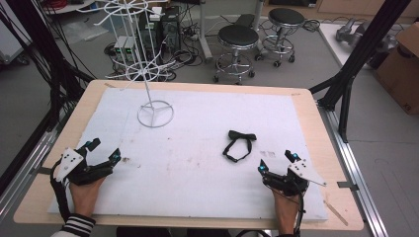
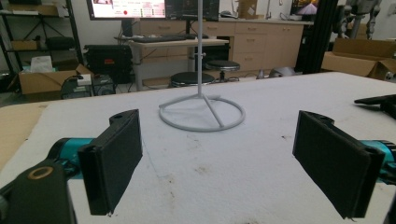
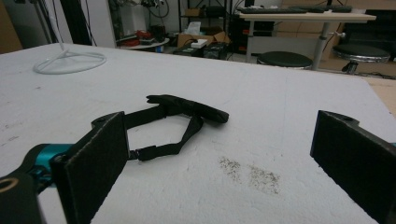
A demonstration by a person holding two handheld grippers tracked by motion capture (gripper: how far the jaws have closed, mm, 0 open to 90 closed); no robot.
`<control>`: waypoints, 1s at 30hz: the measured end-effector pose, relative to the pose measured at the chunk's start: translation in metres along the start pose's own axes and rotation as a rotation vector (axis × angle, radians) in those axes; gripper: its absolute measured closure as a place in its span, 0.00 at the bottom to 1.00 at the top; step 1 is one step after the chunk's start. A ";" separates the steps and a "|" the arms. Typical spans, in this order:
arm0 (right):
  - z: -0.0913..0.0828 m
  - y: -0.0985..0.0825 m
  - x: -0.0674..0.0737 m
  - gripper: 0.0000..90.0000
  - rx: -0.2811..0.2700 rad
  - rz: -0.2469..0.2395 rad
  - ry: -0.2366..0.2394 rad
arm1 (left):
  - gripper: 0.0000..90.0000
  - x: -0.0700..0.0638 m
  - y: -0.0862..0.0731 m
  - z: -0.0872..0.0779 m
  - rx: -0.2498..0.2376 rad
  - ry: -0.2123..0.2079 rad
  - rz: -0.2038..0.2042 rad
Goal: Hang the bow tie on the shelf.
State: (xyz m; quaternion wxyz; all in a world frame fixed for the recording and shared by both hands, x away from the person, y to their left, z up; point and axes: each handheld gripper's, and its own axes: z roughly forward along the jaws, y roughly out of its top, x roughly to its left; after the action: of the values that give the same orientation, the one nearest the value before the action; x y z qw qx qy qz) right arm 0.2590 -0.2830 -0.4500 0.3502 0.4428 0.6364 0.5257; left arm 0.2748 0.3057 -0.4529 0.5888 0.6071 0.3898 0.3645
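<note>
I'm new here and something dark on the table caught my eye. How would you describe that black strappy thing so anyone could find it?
Start at the white mat covering the wooden table. Right of its middle, just ahead of the right gripper, lies a black bow tie with its thin neck strap looped beside it. It is the one dark, soft thing on the mat; the other thing standing there is a tall white wire rack.

No legible text anywhere.

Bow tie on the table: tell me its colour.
Black all over, bow tie and strap alike; clearest in the right gripper view.
</note>
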 end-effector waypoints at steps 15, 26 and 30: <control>-0.001 -0.001 0.000 0.04 -0.014 -0.001 0.006 | 0.19 0.000 0.000 0.001 0.005 -0.005 -0.008; -0.002 -0.001 -0.001 0.04 -0.023 0.007 0.006 | 0.19 0.000 0.000 0.001 0.005 -0.006 -0.009; 0.000 0.001 -0.002 0.04 0.000 0.007 0.017 | 0.19 0.001 0.000 0.001 0.006 -0.006 -0.010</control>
State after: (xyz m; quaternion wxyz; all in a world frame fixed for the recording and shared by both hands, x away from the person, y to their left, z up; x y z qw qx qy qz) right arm 0.2597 -0.2845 -0.4493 0.3430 0.4403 0.6379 0.5307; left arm 0.2761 0.3057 -0.4527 0.5901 0.6079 0.3921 0.3586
